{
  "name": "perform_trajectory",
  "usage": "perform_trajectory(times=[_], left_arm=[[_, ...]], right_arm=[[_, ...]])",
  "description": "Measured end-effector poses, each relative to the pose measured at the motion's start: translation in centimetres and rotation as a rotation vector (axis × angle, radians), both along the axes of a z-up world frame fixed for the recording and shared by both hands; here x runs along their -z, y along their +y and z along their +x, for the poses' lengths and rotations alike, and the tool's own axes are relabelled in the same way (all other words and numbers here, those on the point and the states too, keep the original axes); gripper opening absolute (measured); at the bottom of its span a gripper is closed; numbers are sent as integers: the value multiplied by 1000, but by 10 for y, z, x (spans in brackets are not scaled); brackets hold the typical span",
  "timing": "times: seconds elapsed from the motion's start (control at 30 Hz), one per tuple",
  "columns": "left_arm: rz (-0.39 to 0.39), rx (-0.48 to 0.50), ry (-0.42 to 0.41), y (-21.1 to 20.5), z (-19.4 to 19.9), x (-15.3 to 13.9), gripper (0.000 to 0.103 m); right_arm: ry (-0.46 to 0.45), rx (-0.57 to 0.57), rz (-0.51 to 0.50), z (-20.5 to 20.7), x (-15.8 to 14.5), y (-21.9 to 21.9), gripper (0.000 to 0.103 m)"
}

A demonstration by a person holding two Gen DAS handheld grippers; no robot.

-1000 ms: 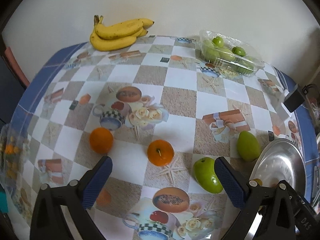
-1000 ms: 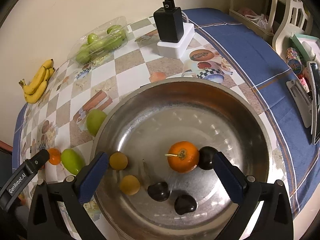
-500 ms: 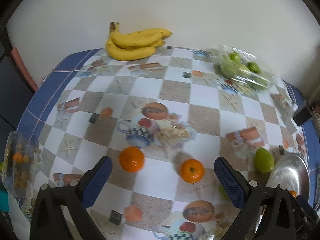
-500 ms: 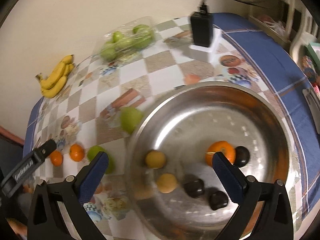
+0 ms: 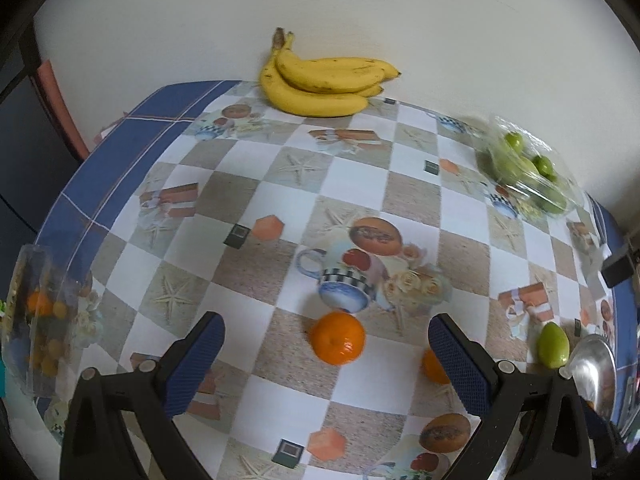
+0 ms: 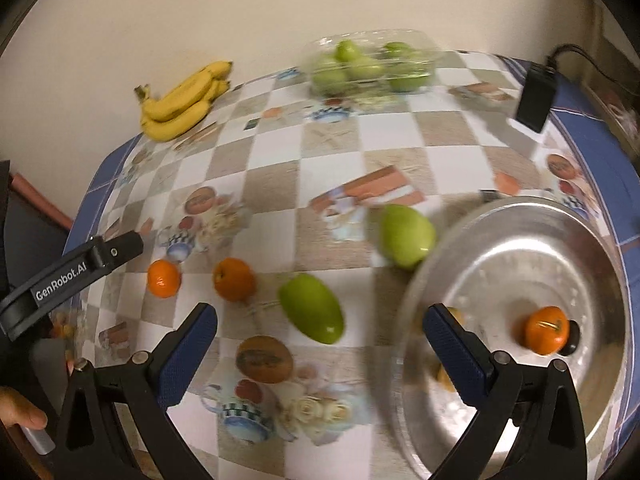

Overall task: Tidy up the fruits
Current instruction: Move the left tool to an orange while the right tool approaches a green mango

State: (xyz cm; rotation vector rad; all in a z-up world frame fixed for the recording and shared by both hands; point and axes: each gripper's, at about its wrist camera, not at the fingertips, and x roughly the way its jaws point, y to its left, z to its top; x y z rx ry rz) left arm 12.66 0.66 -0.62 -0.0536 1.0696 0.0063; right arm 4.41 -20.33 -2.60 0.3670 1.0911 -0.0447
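Note:
My left gripper (image 5: 326, 354) is open and empty, with an orange (image 5: 338, 337) on the table between its fingers. A second orange (image 5: 432, 366) is half hidden behind its right finger. My right gripper (image 6: 320, 344) is open and empty above a green mango (image 6: 311, 308). Another green mango (image 6: 406, 237) lies against the steel bowl (image 6: 500, 248), which holds an orange (image 6: 547, 330) and several small fruits. In the right wrist view the two table oranges (image 6: 163, 278) (image 6: 234, 279) lie left of the mango.
A bunch of bananas (image 5: 324, 84) lies by the wall. A clear box of green fruit (image 5: 528, 172) stands at the back right. A black charger (image 6: 536, 96) sits beyond the bowl. A clear pack of small fruit (image 5: 40, 320) sits at the left table edge.
My left gripper has swung left, so one orange now sits between its fingers. My right gripper has swung left off the bowl and now frames a green mango.

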Motion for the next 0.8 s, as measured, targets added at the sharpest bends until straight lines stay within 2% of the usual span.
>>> perform_trajectory(times=[0.23, 0.53, 0.8], left_arm=[[-8, -6, -18, 10, 8, 2, 103], [1, 14, 29, 7, 20, 25, 103], [-1, 11, 70, 8, 31, 42, 103]], right_arm=[[48, -45, 1, 13, 12, 14, 103], [82, -38, 25, 29, 27, 16, 103], [115, -44, -4, 38, 37, 16, 103]])
